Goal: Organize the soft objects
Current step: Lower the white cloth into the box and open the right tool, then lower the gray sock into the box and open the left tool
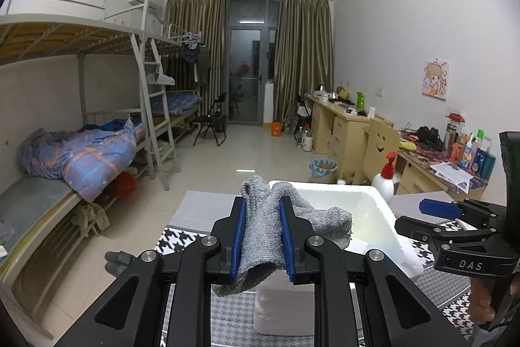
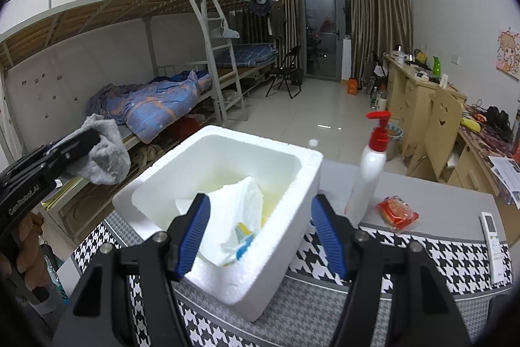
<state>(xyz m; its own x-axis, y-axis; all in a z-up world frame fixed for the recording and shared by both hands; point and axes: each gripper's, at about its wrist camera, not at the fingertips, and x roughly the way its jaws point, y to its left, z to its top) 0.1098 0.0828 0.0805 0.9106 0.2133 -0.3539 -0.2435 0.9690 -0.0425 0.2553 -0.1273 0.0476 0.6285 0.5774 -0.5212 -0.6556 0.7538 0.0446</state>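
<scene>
Between the left tongs: the left tongs (image 1: 261, 236) are clamped on a grey knitted cloth (image 1: 260, 236); it hangs loose below the blue pads and bunches above them.
Left tongs position: raised in the air, at about 9 o'clock of the white foam box (image 2: 292, 184) in the right wrist view, not yet over its opening.
Right tongs: the right tongs (image 2: 260, 233) stand wide apart and hold nothing; they hover at the near rim of the box, about 6 o'clock of it.
Inside the box: a white crumpled bag or cloth (image 2: 234, 217) with some blue and yellow print lies already on the yellowish bottom. I cannot tell what material it is.
Counter: the box stands on the counter (image 2: 438, 210), which has a houndstooth cover (image 2: 406, 262).
Other things: a white pump bottle (image 2: 369, 171) with red head stands at 3 o'clock just beside the box; a red packet (image 2: 397, 212) lies farther right; a white remote (image 2: 494, 246) lies near the right edge.
Progress, my judgement: one soft thing seems put away, the grey cloth is lifted but not yet placed. What is left is to bring it over the box and release it. Perhaps the red packet also follows, if it counts as soft.
</scene>
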